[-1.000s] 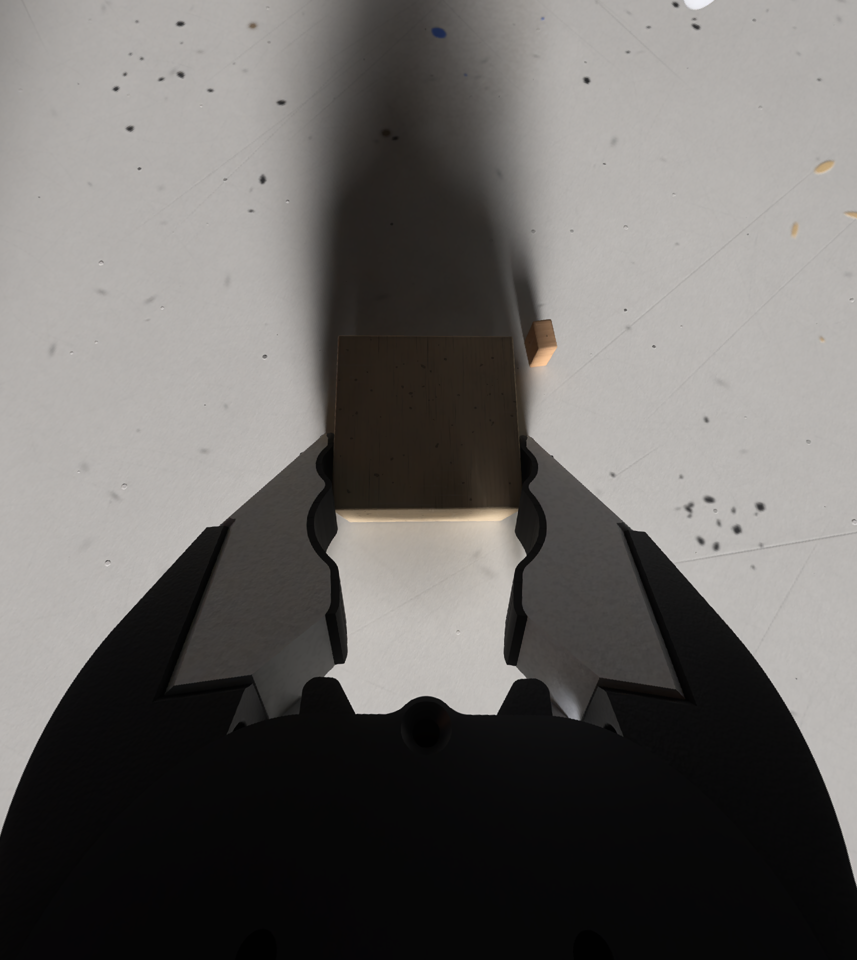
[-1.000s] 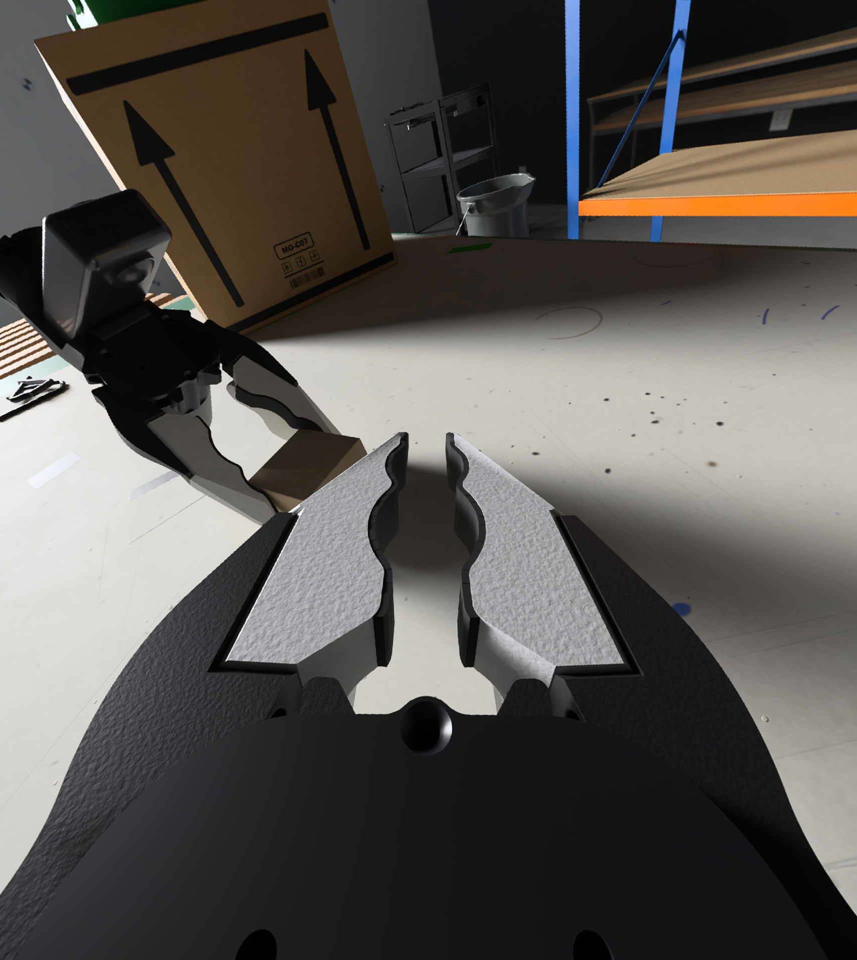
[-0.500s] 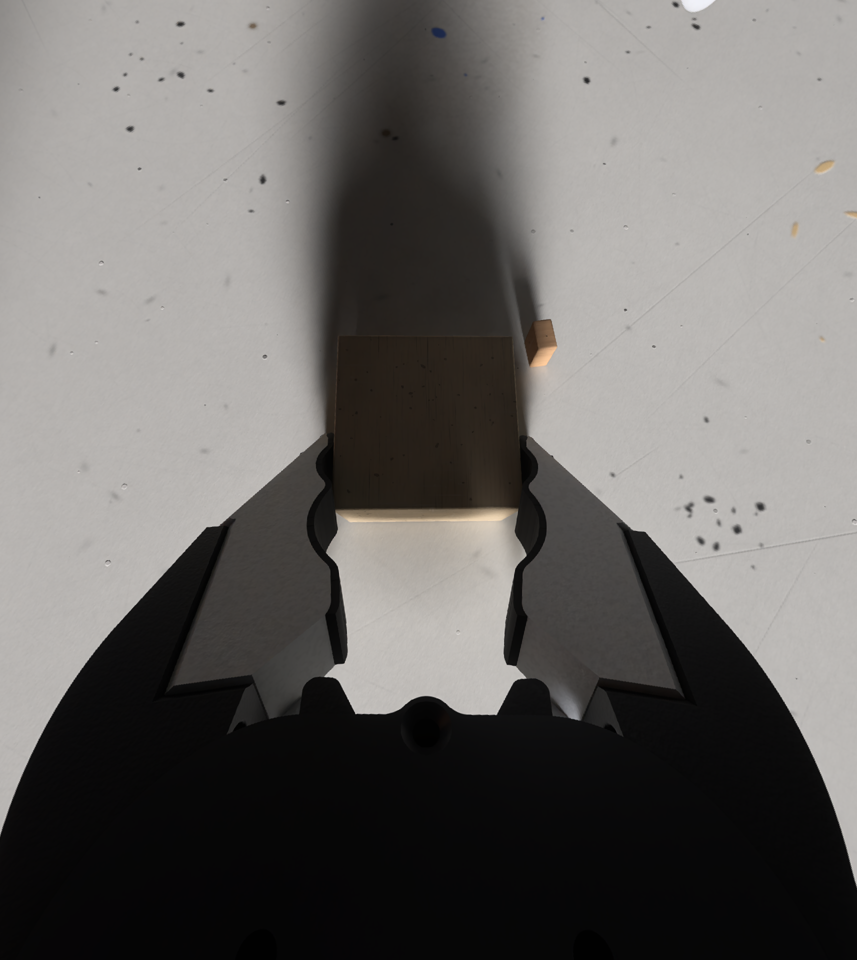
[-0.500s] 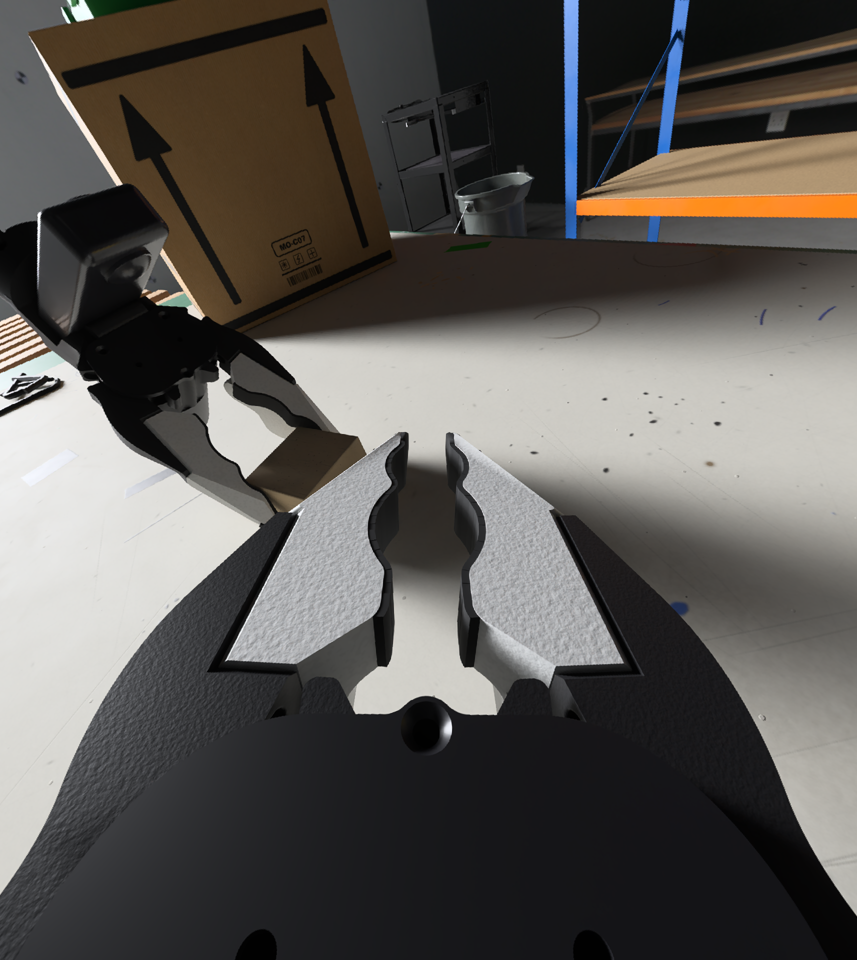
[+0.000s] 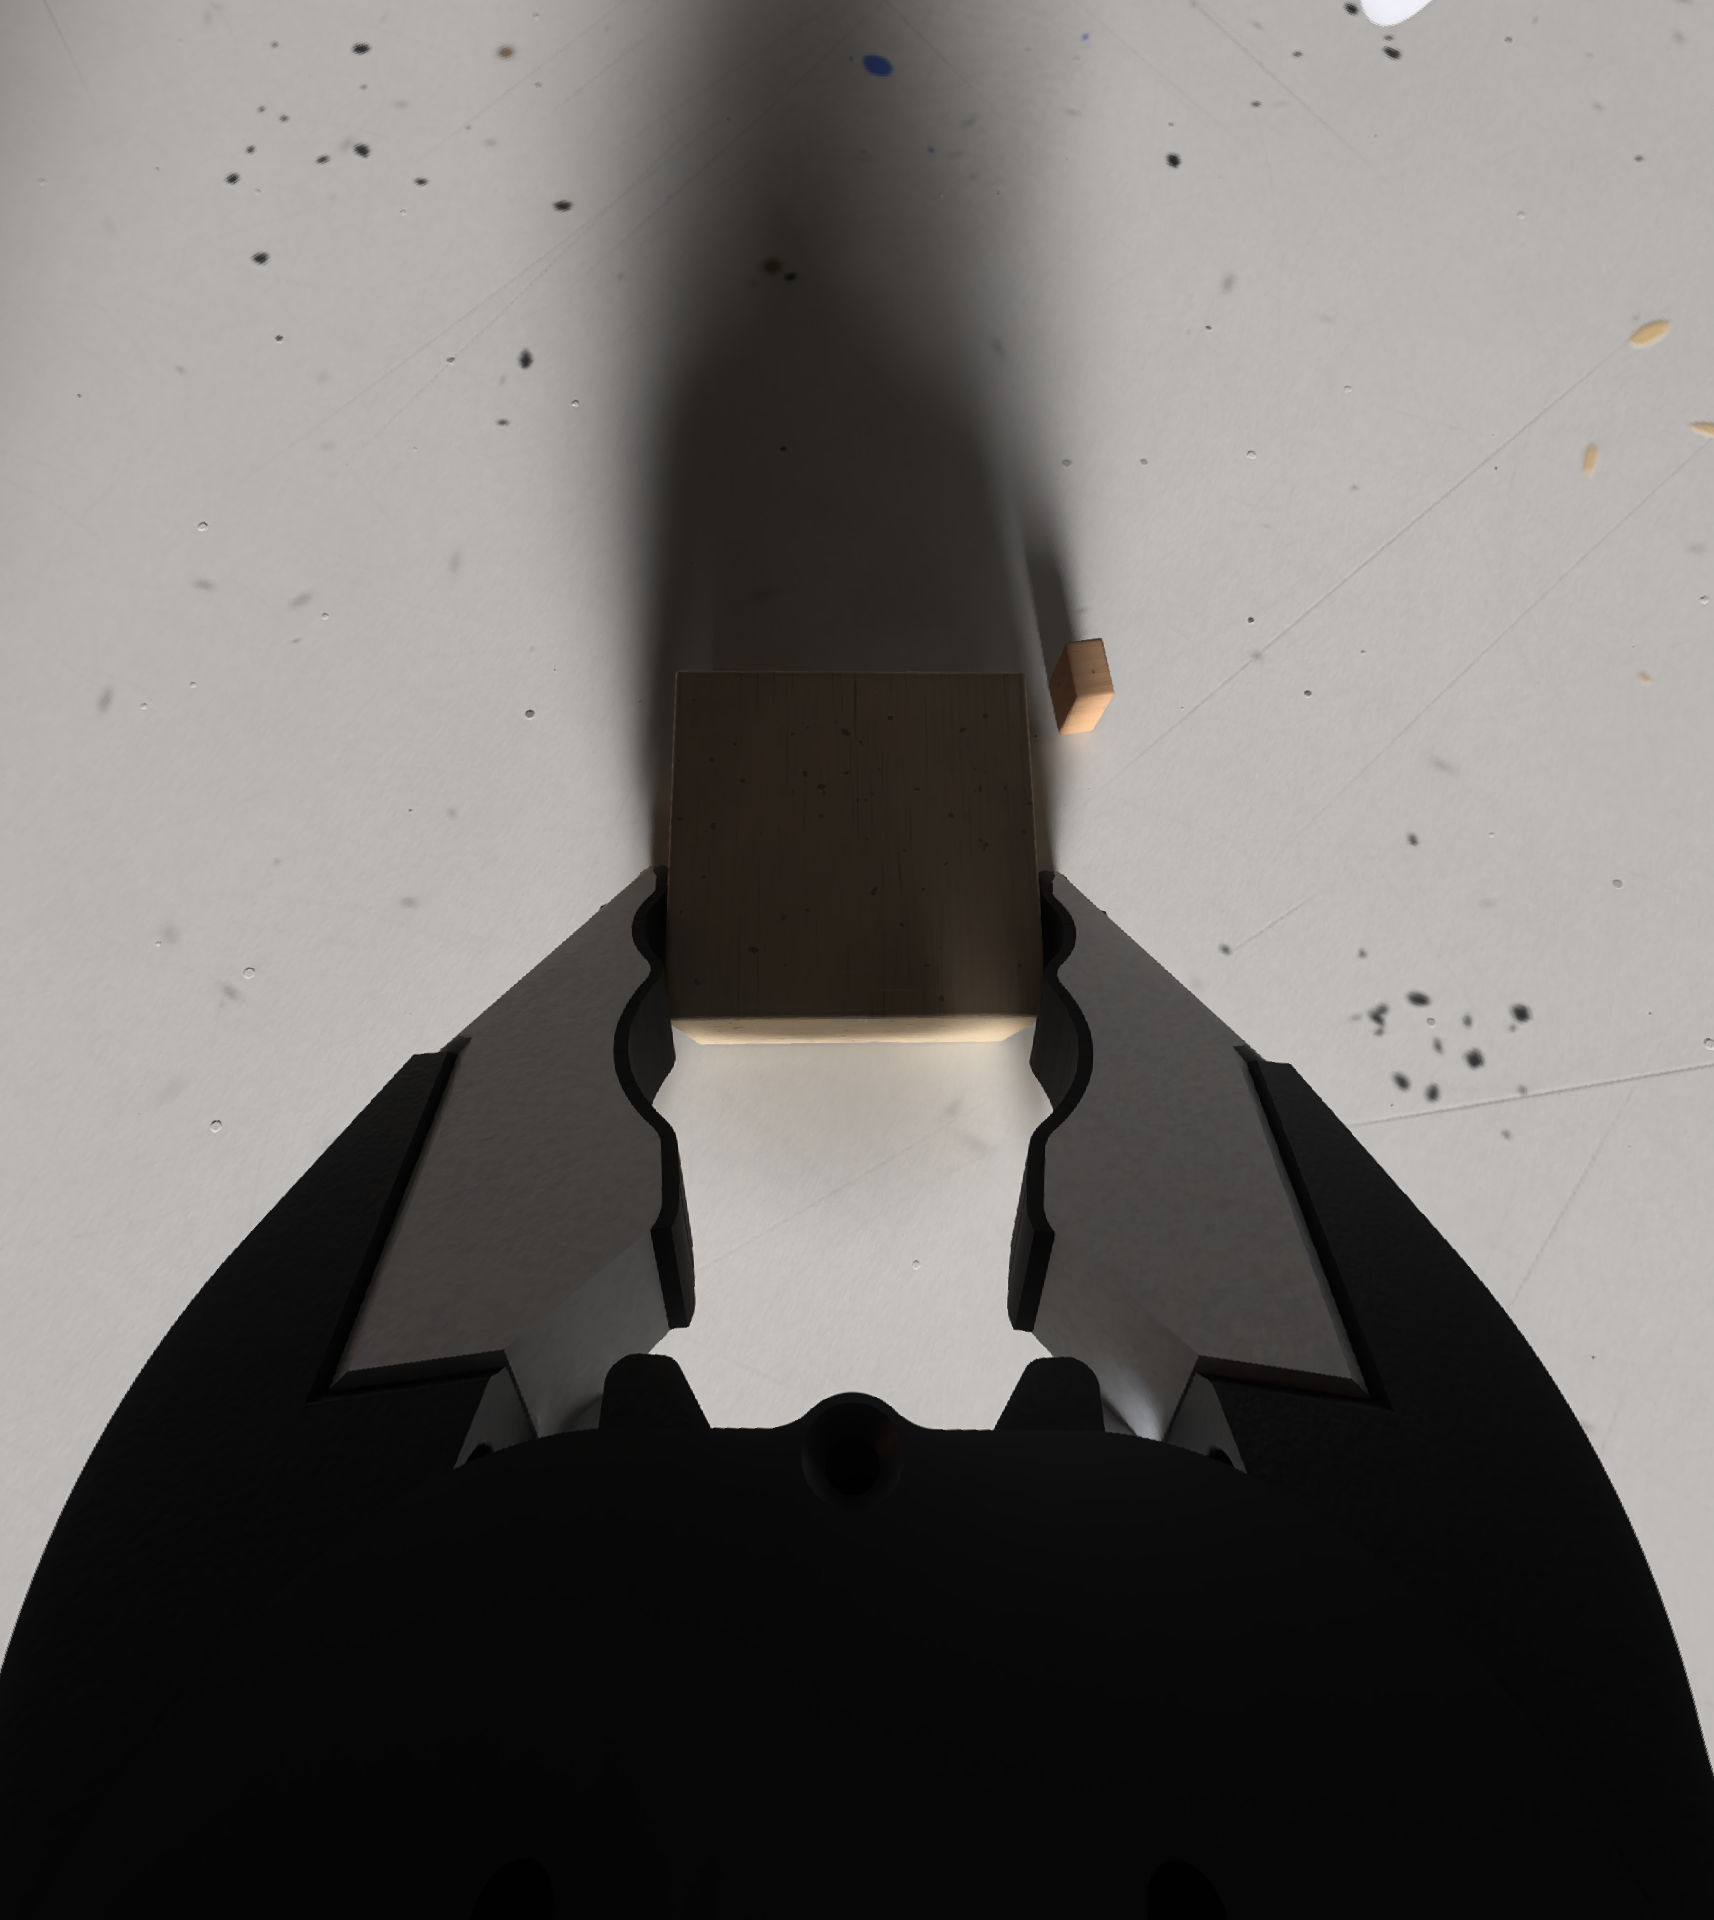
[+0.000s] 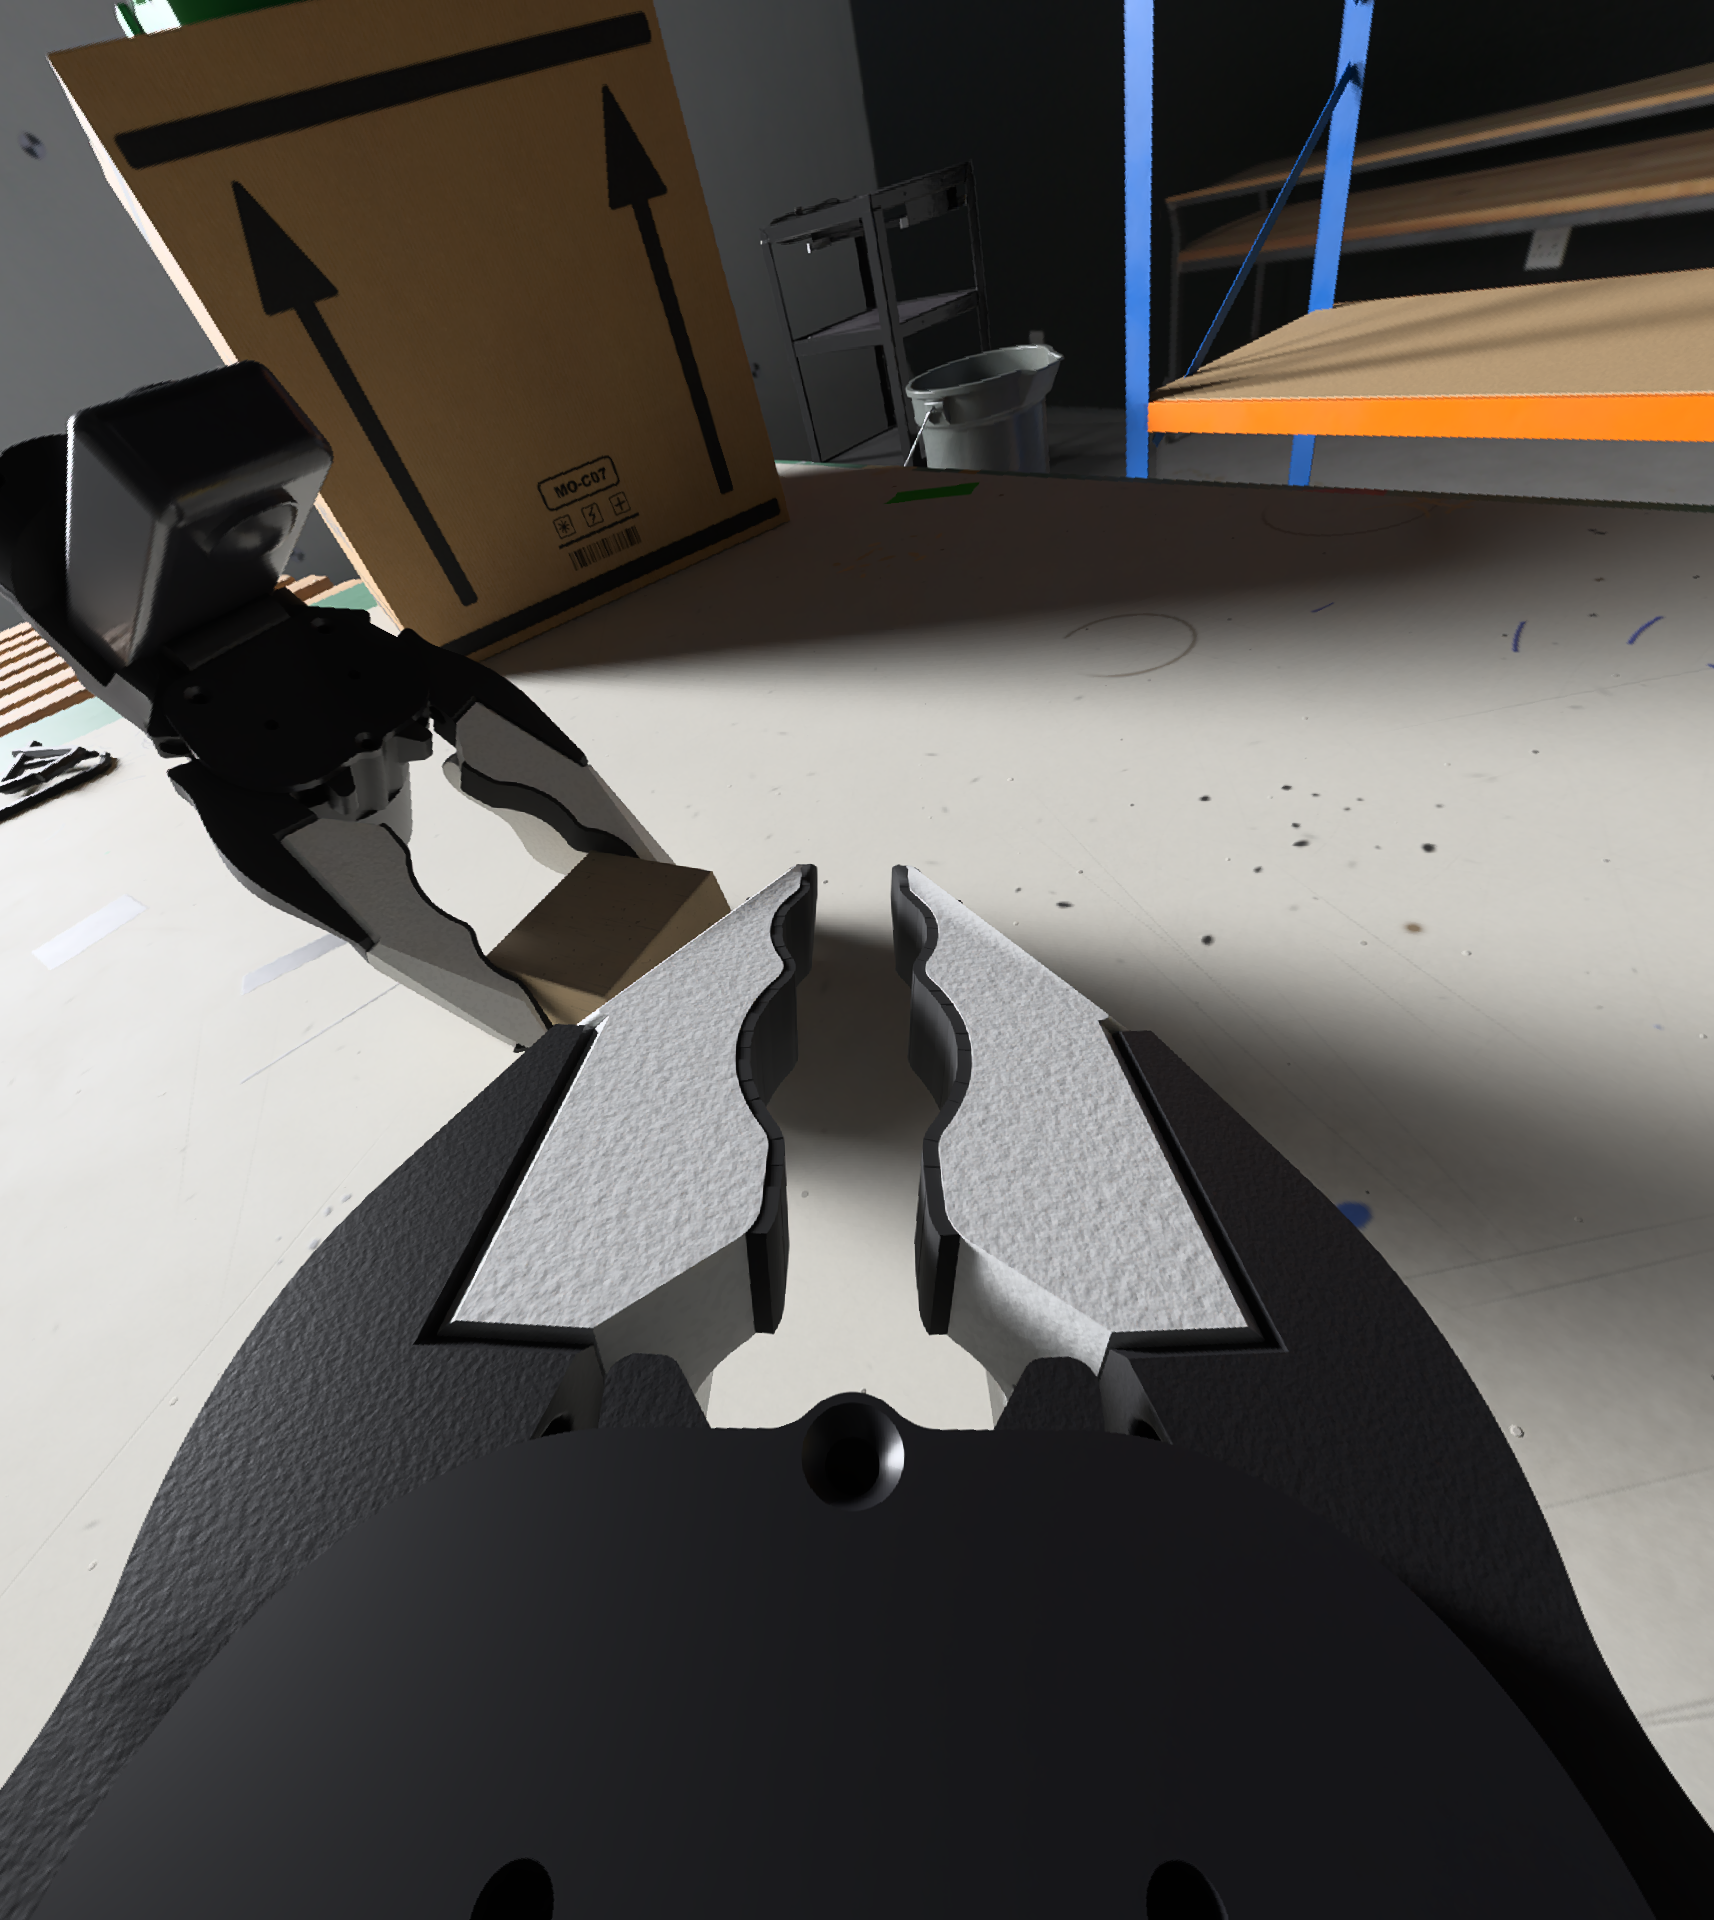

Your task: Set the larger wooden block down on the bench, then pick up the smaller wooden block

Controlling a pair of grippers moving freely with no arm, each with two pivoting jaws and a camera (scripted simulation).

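Currently my left gripper (image 5: 851, 914) clamps the larger wooden block (image 5: 851, 847) over the bench (image 5: 313, 727) for set-down, smaller wooden block (image 5: 1082, 686) just beside, while my right gripper (image 6: 853, 883) waits slightly parted, empty.

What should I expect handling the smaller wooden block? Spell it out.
The smaller wooden block looks rigid and probably light. Its flat faces suggest sliding rather than rolling if nudged. It seems to stand on a narrow face on the bench, so it may topple.
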